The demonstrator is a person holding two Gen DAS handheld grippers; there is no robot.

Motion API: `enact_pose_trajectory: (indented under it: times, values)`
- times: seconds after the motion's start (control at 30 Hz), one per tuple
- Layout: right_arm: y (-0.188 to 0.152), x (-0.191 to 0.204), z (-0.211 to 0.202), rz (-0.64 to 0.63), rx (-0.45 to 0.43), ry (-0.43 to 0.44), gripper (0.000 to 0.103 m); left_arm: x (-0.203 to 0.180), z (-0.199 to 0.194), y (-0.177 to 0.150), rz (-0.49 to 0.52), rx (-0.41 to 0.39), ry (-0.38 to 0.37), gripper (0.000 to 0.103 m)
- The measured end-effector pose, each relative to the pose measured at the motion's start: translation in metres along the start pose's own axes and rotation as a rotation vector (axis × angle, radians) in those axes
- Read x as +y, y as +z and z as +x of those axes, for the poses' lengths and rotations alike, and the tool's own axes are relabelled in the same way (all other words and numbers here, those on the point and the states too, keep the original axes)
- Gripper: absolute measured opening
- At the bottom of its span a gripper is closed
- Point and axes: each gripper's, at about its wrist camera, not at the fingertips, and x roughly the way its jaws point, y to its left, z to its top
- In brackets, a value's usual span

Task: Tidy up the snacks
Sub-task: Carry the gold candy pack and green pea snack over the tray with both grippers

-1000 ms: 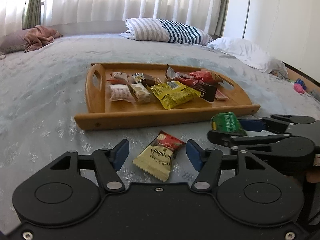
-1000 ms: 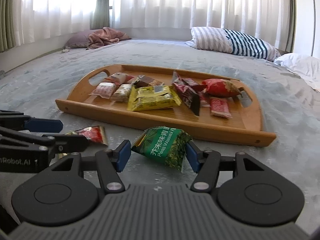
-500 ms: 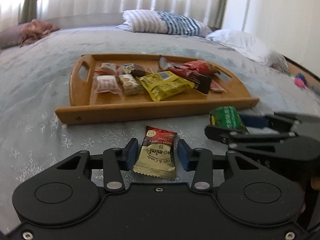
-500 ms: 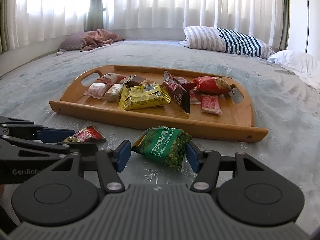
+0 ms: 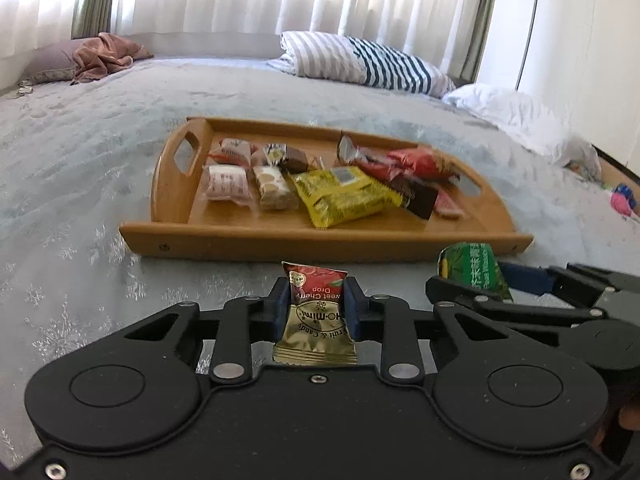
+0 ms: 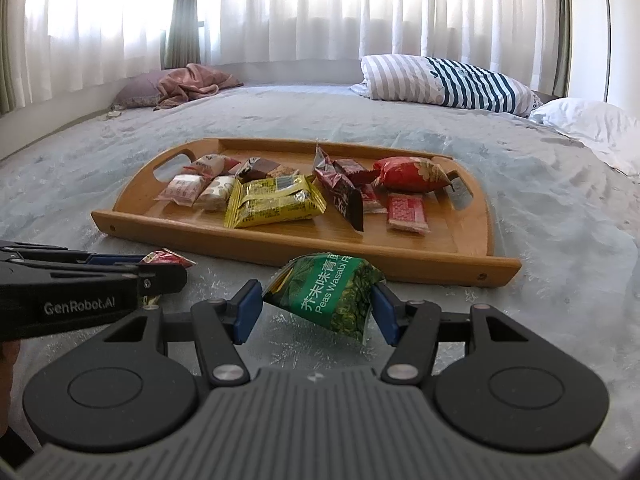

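Observation:
A wooden tray (image 5: 328, 245) with several wrapped snacks lies on the grey bedspread. Just in front of it, my left gripper (image 5: 317, 294) has its jaws closing, and the blue pads press both sides of a red-and-gold fruit candy packet (image 5: 316, 324). To its right, my right gripper (image 6: 316, 308) is shut on a green wasabi peas packet (image 6: 328, 294), held slightly off the bedspread near the tray's front wall (image 6: 304, 249). The green packet (image 5: 472, 270) also shows in the left wrist view. In the right wrist view the left gripper (image 6: 168, 270) comes in from the left.
On the tray, a yellow packet (image 5: 344, 197) lies in the middle, pale bars to its left and red and dark wrappers to its right. A striped pillow (image 5: 360, 60), a white pillow (image 5: 516, 116) and a pink cloth (image 5: 104, 56) lie at the far end of the bed.
The left jaws have narrowed from wide apart until they grip the candy packet, which now stands straight between them. The right gripper still holds the green packet in the same place.

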Motion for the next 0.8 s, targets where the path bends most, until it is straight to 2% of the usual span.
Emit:
enact_pose_trajectory:
  times: [0.33,0.8]
  values:
    - [0.029,-0.015,-0.004,0.034,-0.027,0.007,0.061,-0.011,-0.008,0.035,0.019,-0.051,0.019,0.026]
    - [0.079,-0.035,0.031,0.076,0.007,0.053,0.061,-0.019,0.033,0.093,0.012,-0.035,0.047,0.026]
